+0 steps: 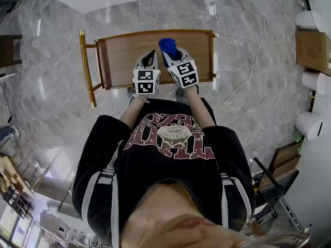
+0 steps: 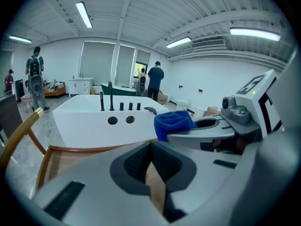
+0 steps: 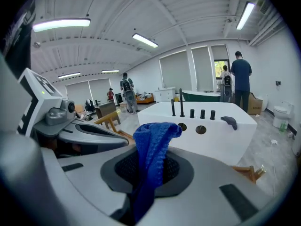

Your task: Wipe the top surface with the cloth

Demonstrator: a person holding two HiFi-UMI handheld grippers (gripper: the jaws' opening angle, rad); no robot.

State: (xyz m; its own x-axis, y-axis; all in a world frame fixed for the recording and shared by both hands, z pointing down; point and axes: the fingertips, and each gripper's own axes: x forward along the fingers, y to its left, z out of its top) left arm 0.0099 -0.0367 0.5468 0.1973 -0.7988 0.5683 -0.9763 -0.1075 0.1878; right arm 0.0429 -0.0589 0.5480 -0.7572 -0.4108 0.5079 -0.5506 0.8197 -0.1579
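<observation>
A wooden top [image 1: 124,56] in a gold metal frame stands on the floor in front of me. Both grippers hover over its near half, side by side. My right gripper [image 1: 170,53] is shut on a blue cloth [image 1: 167,46], which stands bunched up out of the jaws [image 3: 153,145]. From the left gripper view the cloth [image 2: 173,122] shows just to the right, above the wood [image 2: 61,159]. My left gripper [image 1: 151,55] has its jaws together with nothing between them; only a sliver of wood shows past the pads [image 2: 136,166].
A white bathtub with black fittings [image 2: 94,121] stands just beyond the wooden top. A thin cable [image 1: 253,56] runs over the marble floor at the right. A wooden crate [image 1: 313,48] and white rolls [image 1: 310,19] sit at the far right. People stand in the background.
</observation>
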